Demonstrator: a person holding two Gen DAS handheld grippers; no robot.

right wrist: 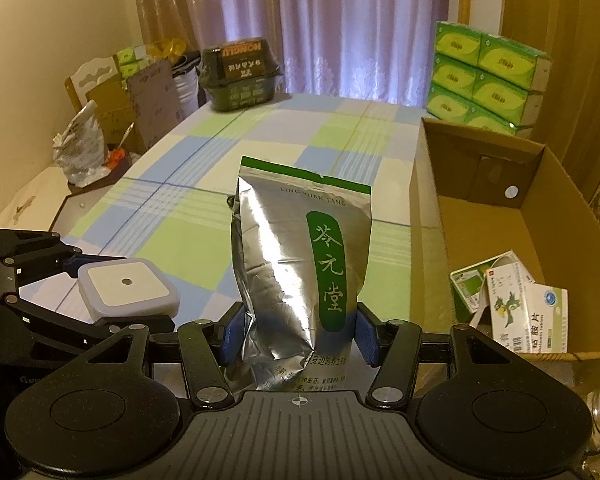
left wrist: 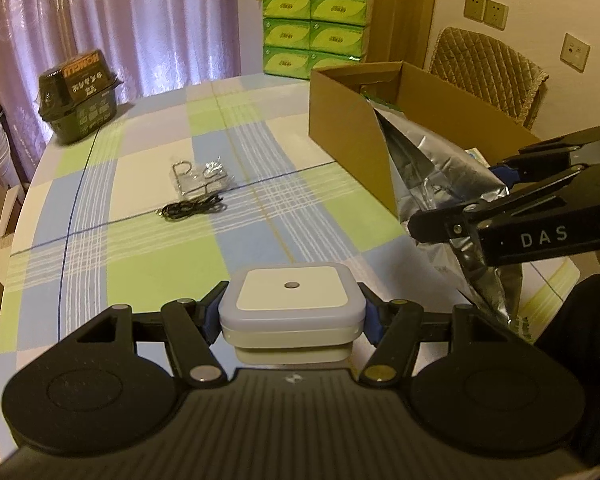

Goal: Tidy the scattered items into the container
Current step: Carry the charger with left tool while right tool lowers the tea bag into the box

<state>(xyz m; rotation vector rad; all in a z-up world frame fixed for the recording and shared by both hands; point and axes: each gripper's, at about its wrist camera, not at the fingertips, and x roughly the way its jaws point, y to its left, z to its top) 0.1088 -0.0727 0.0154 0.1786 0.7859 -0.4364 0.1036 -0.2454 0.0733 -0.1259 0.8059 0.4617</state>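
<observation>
My left gripper [left wrist: 292, 320] is shut on a square white box with a lilac lid [left wrist: 292, 308], held above the near edge of the table; the same white box [right wrist: 126, 290] shows at the left of the right wrist view. My right gripper [right wrist: 300, 334] is shut on a tall silver pouch with a green label [right wrist: 300, 248], held upright just left of the open cardboard box [right wrist: 496, 216]. In the left wrist view that silver pouch [left wrist: 440, 176] hangs beside the cardboard box [left wrist: 348, 120]. Medicine cartons [right wrist: 512, 300] lie inside the box. A black cable [left wrist: 192, 210] and a clear packet [left wrist: 200, 176] lie mid-table.
A dark green package [left wrist: 80, 96] sits at the table's far left corner. Stacked green tissue packs [left wrist: 316, 32] stand behind the cardboard box. A padded chair [left wrist: 488, 72] is at the right. Bags and boxes [right wrist: 96, 136] crowd the floor left of the checked tablecloth [left wrist: 160, 264].
</observation>
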